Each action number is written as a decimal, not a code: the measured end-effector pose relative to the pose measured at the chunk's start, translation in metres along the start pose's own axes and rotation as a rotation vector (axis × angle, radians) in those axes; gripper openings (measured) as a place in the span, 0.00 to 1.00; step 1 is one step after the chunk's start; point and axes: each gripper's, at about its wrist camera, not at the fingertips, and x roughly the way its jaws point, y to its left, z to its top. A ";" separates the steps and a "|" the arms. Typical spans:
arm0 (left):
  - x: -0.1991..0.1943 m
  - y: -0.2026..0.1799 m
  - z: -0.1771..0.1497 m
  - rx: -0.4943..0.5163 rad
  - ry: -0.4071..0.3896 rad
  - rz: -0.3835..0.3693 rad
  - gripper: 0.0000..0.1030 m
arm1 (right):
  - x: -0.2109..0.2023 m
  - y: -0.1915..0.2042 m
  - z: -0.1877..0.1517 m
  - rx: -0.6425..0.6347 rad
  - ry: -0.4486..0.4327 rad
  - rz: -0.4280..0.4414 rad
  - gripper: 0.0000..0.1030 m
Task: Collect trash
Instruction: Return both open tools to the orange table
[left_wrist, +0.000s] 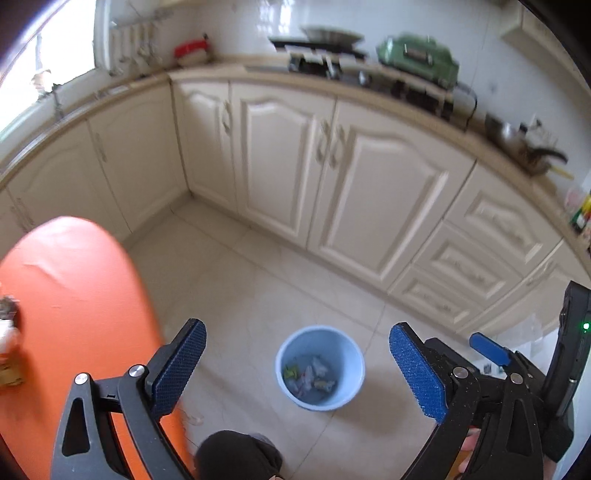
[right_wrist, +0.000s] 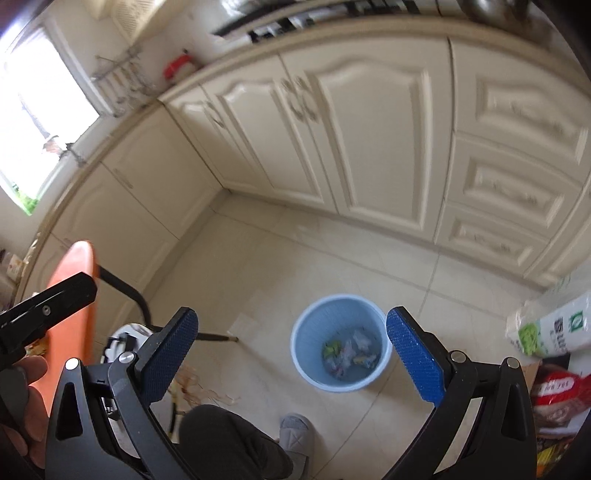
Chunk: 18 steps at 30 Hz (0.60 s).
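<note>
Two grippers, left gripper (left_wrist: 297, 369) and right gripper (right_wrist: 291, 354), are hovering wide, empty, over blue bin (left_wrist: 320, 367) | risk: leftover table (left_wrist: 74, 295) trash getting missed.

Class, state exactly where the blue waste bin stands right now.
The blue waste bin stands on the tiled floor before the cream cabinets, low centre in both wrist views, right of the orange table.

Pale blue round bin (right_wrist: 341, 341) upright on floor tiles, at six o'clock from cabinets; crumpled trash (right_wrist: 349, 352) inside on bottom.
</note>
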 end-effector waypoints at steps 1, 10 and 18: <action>-0.016 0.006 -0.003 -0.006 -0.021 0.007 0.96 | -0.011 0.013 0.003 -0.019 -0.021 0.011 1.00; -0.171 0.055 -0.057 -0.078 -0.224 0.093 0.98 | -0.074 0.104 0.010 -0.150 -0.140 0.093 1.00; -0.282 0.086 -0.123 -0.142 -0.358 0.220 0.98 | -0.117 0.194 0.005 -0.276 -0.221 0.187 1.00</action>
